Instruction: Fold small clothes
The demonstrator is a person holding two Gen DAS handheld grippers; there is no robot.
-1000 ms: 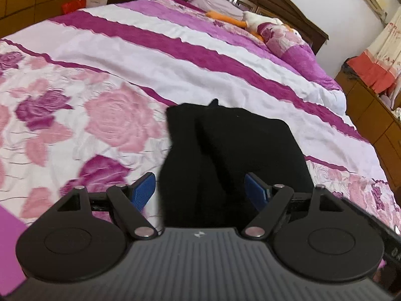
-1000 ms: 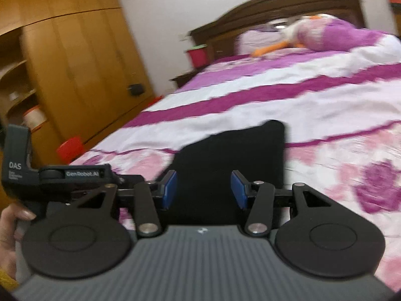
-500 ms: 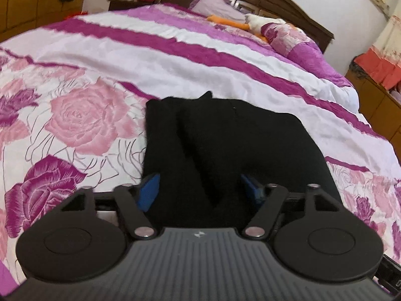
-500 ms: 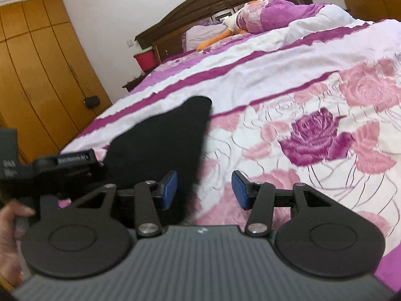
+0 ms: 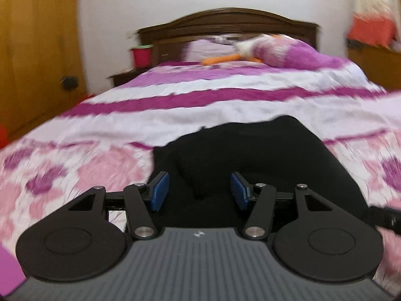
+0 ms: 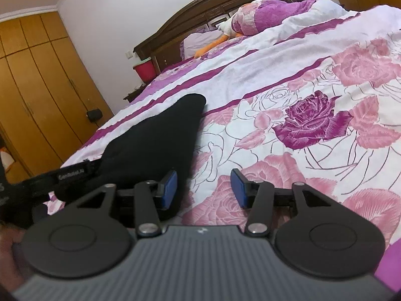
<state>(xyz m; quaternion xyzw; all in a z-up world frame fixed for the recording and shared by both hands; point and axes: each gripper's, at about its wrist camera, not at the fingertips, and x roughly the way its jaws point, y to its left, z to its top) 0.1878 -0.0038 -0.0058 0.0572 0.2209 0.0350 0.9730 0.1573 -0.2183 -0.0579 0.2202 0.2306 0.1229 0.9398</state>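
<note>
A black garment (image 5: 263,155) lies flattened on the pink and purple flowered bedspread (image 5: 95,173), with a raised fold running down its near left part. My left gripper (image 5: 199,192) hovers low over the garment's near edge. Its jaws are closing, the black cloth lies between the blue pads (image 5: 160,190), and they do not press on it. In the right wrist view the garment (image 6: 155,138) lies to the left. My right gripper (image 6: 203,192) is open over bare bedspread (image 6: 300,105), its left finger at the cloth's right edge. The left gripper's body (image 6: 70,173) shows at the left.
Pillows (image 5: 288,52) and an orange plush toy (image 5: 220,59) lie by the dark wooden headboard (image 5: 225,22). A red bucket (image 5: 141,55) stands on a nightstand at the left. Wooden wardrobes (image 6: 37,87) line the left wall. A hand (image 6: 10,243) shows at lower left.
The left view has rolled level and dropped closer to the garment, and its jaws have narrowed. The right gripper sank and swung right, so the garment now lies left of its fingers.
</note>
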